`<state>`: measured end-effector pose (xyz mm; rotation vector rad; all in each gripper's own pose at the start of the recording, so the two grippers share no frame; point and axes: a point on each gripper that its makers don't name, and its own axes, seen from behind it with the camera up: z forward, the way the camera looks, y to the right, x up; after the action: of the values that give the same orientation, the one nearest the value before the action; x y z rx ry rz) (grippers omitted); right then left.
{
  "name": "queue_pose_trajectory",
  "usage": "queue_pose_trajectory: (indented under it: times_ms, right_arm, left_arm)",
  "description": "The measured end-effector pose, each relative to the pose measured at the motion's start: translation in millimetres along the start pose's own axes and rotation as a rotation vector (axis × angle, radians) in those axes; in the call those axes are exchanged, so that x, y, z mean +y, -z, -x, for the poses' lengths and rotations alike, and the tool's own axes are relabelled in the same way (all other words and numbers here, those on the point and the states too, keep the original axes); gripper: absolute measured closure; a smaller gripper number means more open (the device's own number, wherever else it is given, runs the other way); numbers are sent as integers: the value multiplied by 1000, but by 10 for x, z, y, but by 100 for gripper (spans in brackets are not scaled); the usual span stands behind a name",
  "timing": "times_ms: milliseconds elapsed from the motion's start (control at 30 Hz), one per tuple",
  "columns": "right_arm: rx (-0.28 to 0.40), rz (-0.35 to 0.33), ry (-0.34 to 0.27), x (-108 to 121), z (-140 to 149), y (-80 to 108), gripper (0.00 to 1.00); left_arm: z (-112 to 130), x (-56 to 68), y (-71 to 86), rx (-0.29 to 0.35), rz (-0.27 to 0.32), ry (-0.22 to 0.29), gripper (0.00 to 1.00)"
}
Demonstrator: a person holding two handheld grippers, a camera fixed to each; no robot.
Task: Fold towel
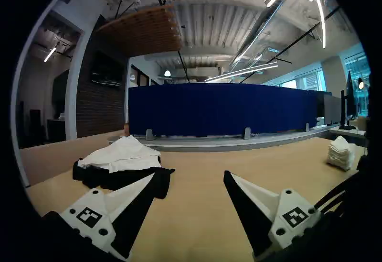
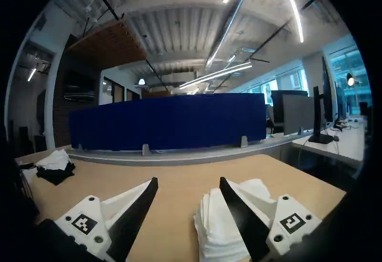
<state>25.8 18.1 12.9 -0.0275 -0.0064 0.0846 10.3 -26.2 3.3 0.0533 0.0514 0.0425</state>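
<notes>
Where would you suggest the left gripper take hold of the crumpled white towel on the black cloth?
Probably the white towel at its near right corner, approached low from the front: that edge lies loose atop the black cloth, facing the open left gripper.

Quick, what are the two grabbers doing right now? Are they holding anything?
Left gripper: open, holding nothing.
Right gripper: open, holding nothing.
</notes>
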Motion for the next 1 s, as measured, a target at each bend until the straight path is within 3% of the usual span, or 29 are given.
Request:
queue_pose_trajectory:
  times_ms: [500, 1000]
  right_arm:
    - [-20, 0, -15, 39, 321, -5, 0]
    - [-6, -11, 51, -52, 428, 38, 0]
  left_arm:
    - [-1, -4, 5, 0, 0, 0, 1]
    - [-3, -5, -1, 0, 0, 0, 1]
